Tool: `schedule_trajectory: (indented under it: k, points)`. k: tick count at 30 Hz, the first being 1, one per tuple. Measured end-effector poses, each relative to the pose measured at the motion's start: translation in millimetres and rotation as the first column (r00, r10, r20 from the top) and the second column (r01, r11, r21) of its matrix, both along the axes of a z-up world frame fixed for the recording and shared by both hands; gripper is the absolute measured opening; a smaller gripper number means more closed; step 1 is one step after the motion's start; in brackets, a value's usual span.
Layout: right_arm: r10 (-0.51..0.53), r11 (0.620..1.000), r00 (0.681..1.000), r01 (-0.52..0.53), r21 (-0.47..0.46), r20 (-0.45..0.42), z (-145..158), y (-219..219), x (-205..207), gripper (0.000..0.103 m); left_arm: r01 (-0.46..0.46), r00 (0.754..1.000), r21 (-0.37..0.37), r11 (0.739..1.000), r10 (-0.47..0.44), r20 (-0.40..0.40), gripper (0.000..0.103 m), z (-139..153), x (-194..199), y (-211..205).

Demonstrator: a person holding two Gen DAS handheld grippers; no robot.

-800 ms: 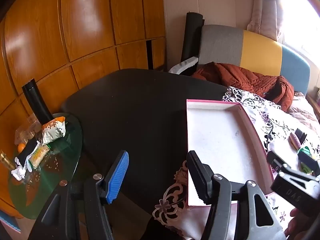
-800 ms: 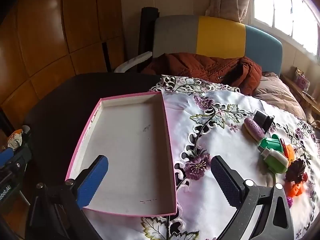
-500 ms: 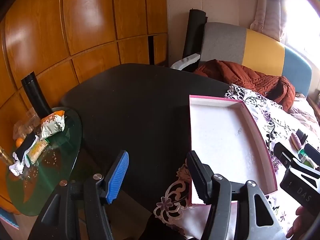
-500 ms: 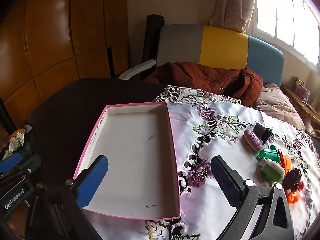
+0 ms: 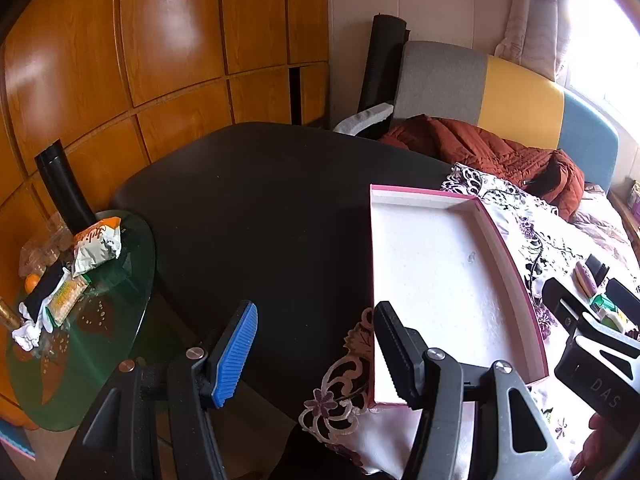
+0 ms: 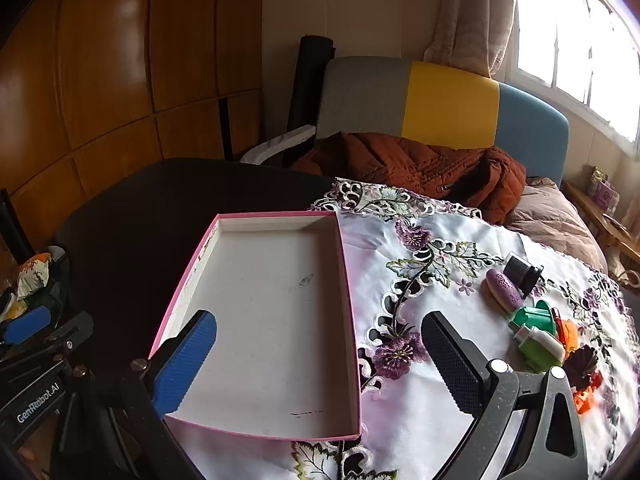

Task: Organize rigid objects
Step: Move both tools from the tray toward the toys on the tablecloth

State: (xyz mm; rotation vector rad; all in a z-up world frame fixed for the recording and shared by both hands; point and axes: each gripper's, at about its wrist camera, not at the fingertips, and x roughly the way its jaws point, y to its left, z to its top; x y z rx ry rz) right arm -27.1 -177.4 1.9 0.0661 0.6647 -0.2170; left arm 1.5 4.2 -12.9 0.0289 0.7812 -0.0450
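Observation:
A shallow white box with a pink rim (image 6: pixel 272 280) lies half on the dark table, half on the embroidered cloth; it is also in the left wrist view (image 5: pixel 440 272). My right gripper (image 6: pixel 320 360) hangs open above the box's near end with nothing between its pads. To the right on the cloth lie a purple oval piece (image 6: pixel 504 286), a black cylinder (image 6: pixel 522 270), green pieces (image 6: pixel 534 318) and orange bits (image 6: pixel 570 332). My left gripper (image 5: pixel 314 344) is open and empty, above the table's near edge just left of the box.
A dark round table (image 5: pixel 260 208) carries the white floral cloth (image 6: pixel 460 240). A glass side table (image 5: pixel 80 320) with snack wrappers stands at the left. Behind are a grey, yellow and blue chair (image 6: pixel 440 104) with a rust jacket (image 6: pixel 420 168), and wooden wall panels.
Both hands have drawn back a little, so the box and chair sit slightly lower in the right wrist view. Neither gripper's opening has visibly changed.

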Motion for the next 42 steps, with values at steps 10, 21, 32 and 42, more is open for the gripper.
schedule_trajectory:
  k: [10,21,32,42]
  points:
    - [0.007,1.000,1.000,-0.007,-0.007,0.007,0.2,-1.1,-1.6,0.103,0.011,1.000,-0.005,1.000,-0.011,-0.009,0.061,-0.2,0.1,-1.2]
    - [-0.004,1.000,1.000,0.004,-0.004,0.006,-2.3,-8.0,-3.6,0.103,0.027,1.000,0.004,1.000,-0.027,-0.013,0.061,-0.4,0.7,-4.0]
    - [-0.020,1.000,1.000,0.020,0.004,0.007,-4.4,-29.1,-7.7,0.103,0.094,0.995,-0.008,0.996,-0.094,-0.023,0.062,-0.5,-0.8,-16.0]
    - [-0.072,0.997,0.997,0.072,-0.028,0.007,-0.3,-77.9,-15.2,0.103,0.238,0.967,-0.115,0.964,-0.247,-0.066,0.062,-2.8,-1.7,-37.3]
